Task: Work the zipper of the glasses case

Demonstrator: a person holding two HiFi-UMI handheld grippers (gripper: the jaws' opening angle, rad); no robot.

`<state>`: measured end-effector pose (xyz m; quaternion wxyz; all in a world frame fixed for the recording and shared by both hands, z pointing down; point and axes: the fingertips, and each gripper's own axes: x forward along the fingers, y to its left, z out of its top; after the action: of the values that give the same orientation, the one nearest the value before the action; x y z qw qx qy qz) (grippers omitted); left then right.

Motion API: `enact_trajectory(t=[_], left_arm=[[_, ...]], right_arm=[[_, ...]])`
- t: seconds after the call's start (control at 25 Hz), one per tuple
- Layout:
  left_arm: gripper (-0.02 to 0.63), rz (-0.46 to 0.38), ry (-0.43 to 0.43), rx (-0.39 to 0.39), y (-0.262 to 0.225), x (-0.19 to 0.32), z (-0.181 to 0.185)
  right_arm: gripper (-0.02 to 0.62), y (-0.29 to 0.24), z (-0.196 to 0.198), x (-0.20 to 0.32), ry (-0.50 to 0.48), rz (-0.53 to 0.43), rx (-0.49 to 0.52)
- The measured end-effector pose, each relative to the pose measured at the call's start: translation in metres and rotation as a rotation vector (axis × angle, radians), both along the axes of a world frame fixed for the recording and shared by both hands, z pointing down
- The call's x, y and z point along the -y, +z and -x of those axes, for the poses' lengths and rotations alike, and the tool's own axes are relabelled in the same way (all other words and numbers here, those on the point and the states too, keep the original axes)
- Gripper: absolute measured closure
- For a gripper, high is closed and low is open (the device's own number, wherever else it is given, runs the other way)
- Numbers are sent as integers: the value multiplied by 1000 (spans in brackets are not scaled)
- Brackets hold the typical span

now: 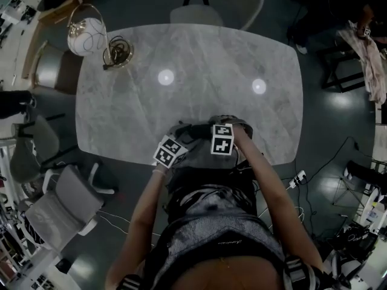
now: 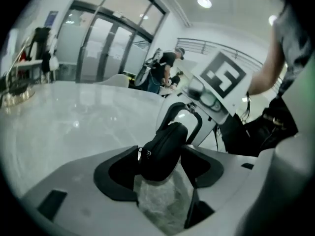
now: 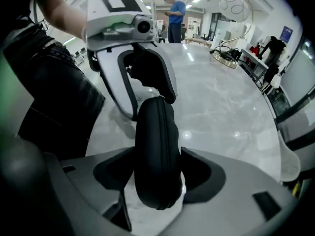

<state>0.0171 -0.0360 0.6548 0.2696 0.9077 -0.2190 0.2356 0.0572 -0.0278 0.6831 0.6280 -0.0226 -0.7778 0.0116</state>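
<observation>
Now the left claw is pinching the near end of the case. Just beyond, the right claw is hanging spread astride the case, jaws just beside its sides, over the surface stretching ahead.

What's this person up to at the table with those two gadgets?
A person is at a marble table with a hand-held gripper in each hand, both working on a black glasses case at its near edge. The left gripper is clamped on one end of the case and holds it up on edge. The right gripper has its jaws wide on either side of the other end, apparently not squeezing. The zipper looks closed as far as it shows.
</observation>
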Motion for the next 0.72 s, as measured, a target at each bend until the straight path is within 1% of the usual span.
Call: enact_trajectory(t=[0.08, 0.16, 0.2, 0.24, 0.32, 0.4, 0.48, 0.52, 0.56, 0.64, 0.72], left_arm=[[342, 142, -106, -124, -6, 3, 12], [342, 279, -180, -233, -12, 3, 24], [342, 335, -195, -267, -14, 2, 29], [342, 381, -195, -284, -14, 0, 32], [342, 469, -170, -305, -10, -7, 36], [344, 555, -153, -364, -9, -13, 37], [371, 599, -169, -443, -10, -14, 36], [384, 602, -185, -471, -10, -13, 36], [387, 598, -199, -483, -10, -12, 36], [387, 585, -206, -466, -8, -12, 36], [387, 580, -190, -443, -6, -13, 35]], right_arm=[[281, 0, 1, 0, 3, -30, 10], [281, -1, 2, -1, 4, -65, 28], [281, -2, 2, -2, 4, -86, 36], [281, -4, 2, -2, 1, -109, 44], [281, -6, 3, -3, -9, -162, 61], [281, -6, 4, -5, -27, -224, 80], [278, -2, 3, -4, -45, -291, 84], [275, -2, 3, -3, -47, -314, 79], [275, -2, 4, -2, -44, -325, 70], [272, -1, 5, 0, -28, -318, 51], [270, 0, 5, 2, -22, -299, 55]])
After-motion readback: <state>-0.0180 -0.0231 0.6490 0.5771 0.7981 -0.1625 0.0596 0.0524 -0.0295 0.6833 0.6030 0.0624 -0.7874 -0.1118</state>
